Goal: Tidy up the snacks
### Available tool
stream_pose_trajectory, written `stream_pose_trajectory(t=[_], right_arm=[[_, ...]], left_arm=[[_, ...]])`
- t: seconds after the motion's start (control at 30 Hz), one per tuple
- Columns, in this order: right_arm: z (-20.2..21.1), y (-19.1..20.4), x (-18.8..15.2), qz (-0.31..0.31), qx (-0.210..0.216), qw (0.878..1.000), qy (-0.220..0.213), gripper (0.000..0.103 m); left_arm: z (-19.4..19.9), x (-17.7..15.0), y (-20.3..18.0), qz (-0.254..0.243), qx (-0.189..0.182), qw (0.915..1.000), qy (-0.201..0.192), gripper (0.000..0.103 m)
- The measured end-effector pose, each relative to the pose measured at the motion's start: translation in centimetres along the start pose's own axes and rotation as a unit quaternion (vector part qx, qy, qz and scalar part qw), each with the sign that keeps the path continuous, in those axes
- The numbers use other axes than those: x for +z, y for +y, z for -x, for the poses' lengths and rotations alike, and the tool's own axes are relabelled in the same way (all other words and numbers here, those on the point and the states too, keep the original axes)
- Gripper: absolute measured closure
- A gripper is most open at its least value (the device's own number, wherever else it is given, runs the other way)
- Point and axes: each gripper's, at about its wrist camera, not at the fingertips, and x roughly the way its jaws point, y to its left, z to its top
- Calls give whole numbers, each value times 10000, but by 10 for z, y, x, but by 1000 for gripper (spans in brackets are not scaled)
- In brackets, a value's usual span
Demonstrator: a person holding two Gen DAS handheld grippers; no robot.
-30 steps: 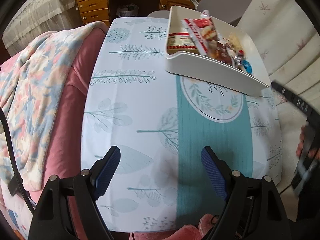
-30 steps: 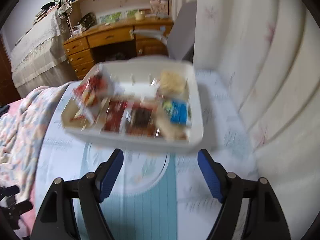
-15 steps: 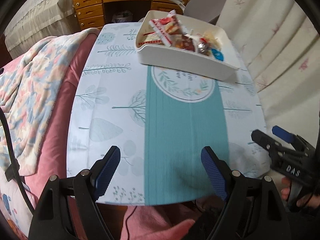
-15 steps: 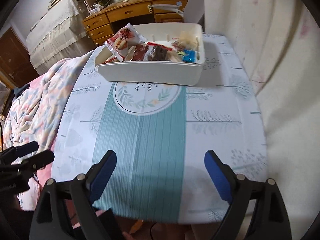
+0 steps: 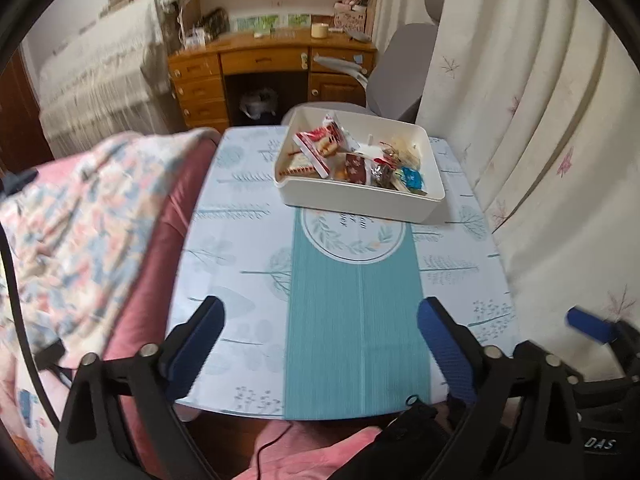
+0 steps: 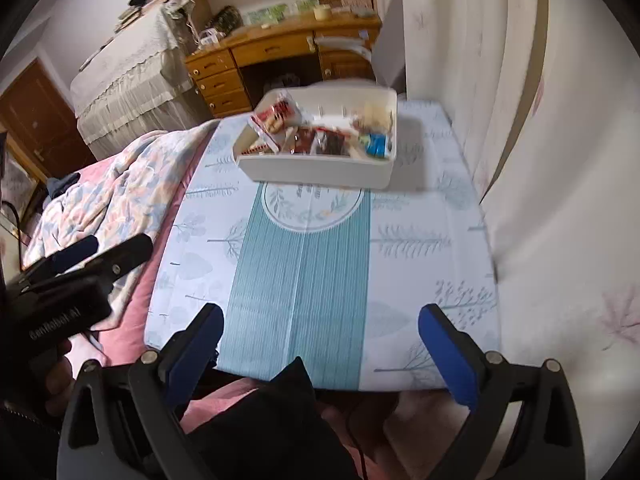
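The table (leaf-print cloth) carries one white tray.

Two black plastic handheld grippers, left and right, have ribbed blue finger pads, silver screws, and white lettering.

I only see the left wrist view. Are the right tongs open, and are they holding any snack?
Observer: Open and empty. The right tongs frame bare tablecloth, well short of the white tray.
Operator: Any writing on the left tongs' body?
Observer: Yes. From the right wrist view, the side of the left tongs carries white lettering that seems to read "GenRobot.AI".
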Motion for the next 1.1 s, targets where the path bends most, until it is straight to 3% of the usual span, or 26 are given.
stream_pose_trajectory(t=[0.23,0.43,1.1], right_arm=[[13,-1,-12,-285,-122,9982,-520,0],[19,-5,-16,-360,-112,9962,-781,0],[1,-7,-12,-408,56,9982,-443,0]], left_arm=[[10,-7,-3,47,454,9989,-139,1],[6,-11,-5,103,450,9989,-110,1],[4,-6,-18,-123,439,9986,-270,1]])
